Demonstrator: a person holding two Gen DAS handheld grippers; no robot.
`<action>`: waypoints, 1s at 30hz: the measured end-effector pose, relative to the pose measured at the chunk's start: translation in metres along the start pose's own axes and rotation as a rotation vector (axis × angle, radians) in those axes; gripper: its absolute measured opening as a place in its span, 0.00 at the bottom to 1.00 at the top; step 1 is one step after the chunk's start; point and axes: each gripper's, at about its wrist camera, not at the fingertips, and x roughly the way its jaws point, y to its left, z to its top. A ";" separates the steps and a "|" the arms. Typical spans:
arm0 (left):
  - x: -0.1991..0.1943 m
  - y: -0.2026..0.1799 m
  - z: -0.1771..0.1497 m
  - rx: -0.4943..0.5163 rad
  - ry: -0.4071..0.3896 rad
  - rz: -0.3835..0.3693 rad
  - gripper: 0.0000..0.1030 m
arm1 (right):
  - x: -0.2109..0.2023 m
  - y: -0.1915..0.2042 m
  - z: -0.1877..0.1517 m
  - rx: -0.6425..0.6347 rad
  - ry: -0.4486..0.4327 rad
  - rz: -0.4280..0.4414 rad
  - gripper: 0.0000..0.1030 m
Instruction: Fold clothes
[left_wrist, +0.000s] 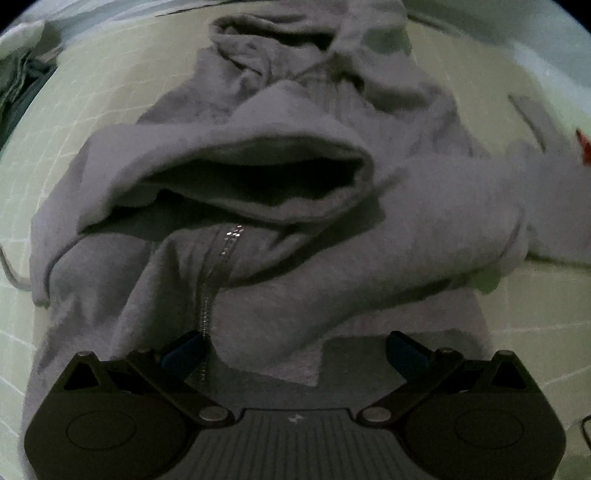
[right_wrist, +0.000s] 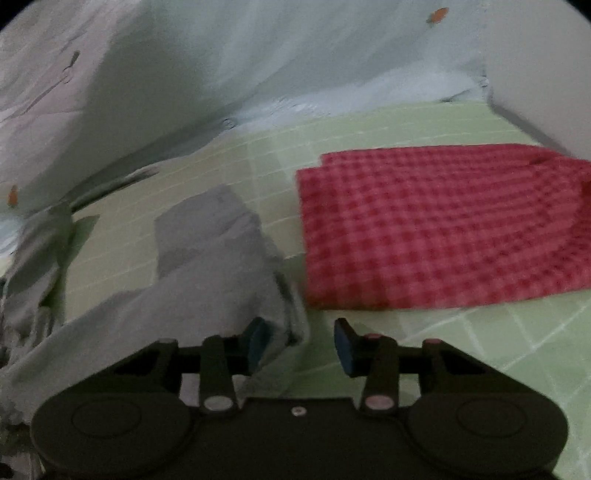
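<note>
A grey zip-up hoodie (left_wrist: 280, 206) lies crumpled on the green checked sheet (left_wrist: 110, 81), its silver zipper (left_wrist: 218, 266) running down toward my left gripper (left_wrist: 295, 350). That gripper hovers over the hoodie's lower part, open, with nothing between its blue pads. In the right wrist view a grey sleeve or edge of the hoodie (right_wrist: 214, 258) lies in front of my right gripper (right_wrist: 301, 343). The right gripper is open too; its left pad (right_wrist: 256, 341) touches or overlaps the grey cloth, its right pad is over the sheet.
A folded red checked garment (right_wrist: 436, 225) lies on the green checked sheet (right_wrist: 517, 332) to the right. A pale blue printed blanket (right_wrist: 221, 74) is bunched along the far side. Dark green cloth (left_wrist: 18, 81) sits at the far left of the left wrist view.
</note>
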 end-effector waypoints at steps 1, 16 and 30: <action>0.001 -0.003 0.000 0.016 0.001 0.009 1.00 | 0.001 0.002 -0.001 -0.011 0.003 0.006 0.34; -0.028 -0.001 -0.046 0.042 -0.009 -0.102 1.00 | -0.089 0.011 -0.096 -0.153 0.041 -0.082 0.09; -0.031 -0.023 -0.118 0.107 0.005 -0.096 1.00 | -0.151 0.009 -0.165 -0.260 0.076 -0.077 0.09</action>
